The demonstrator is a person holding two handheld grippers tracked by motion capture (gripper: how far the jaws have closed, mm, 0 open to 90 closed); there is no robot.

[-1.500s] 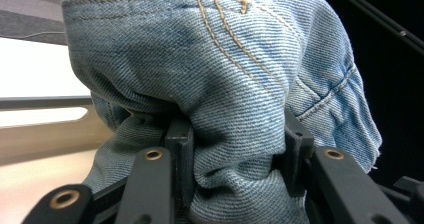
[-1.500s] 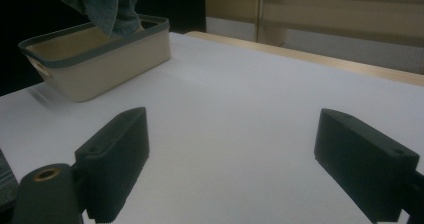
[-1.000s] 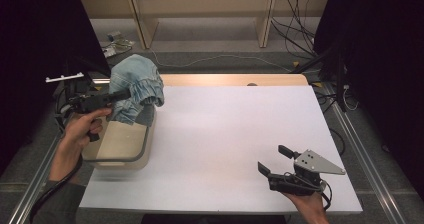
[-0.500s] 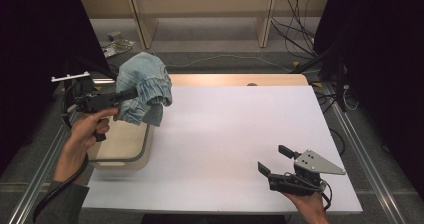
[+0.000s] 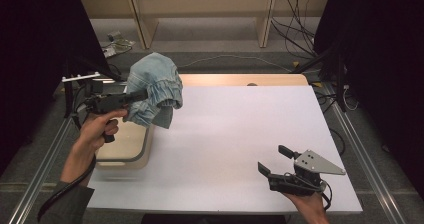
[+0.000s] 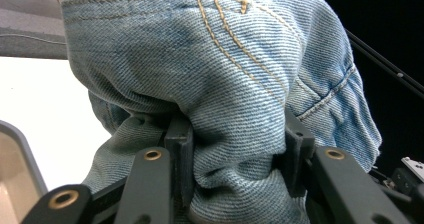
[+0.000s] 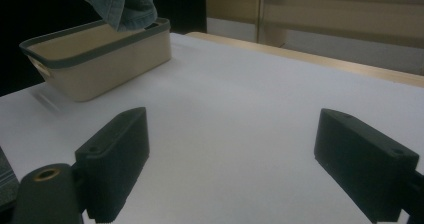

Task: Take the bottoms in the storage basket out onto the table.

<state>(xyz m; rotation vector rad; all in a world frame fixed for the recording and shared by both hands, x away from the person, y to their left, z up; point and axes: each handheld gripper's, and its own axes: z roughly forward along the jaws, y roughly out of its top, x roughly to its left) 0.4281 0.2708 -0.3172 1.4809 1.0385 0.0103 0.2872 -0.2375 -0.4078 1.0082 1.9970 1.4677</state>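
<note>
Left gripper (image 5: 142,95) pinching bunched jeans (image 5: 152,86), raised above the bin (image 5: 145,149); right gripper (image 5: 277,160), jaws spread, resting on the table (image 5: 230,134).

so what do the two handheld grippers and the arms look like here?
Both grippers are black, pistol-grip units with two blocky black fingers on arms pinned by brass-coloured rivets. The right gripper carries a grey three-cornered plate with small holes on top, and black cable loops beside it. The left gripper has a white bracket at its rear and a thick black cable trailing down along a grey sleeve.
</note>
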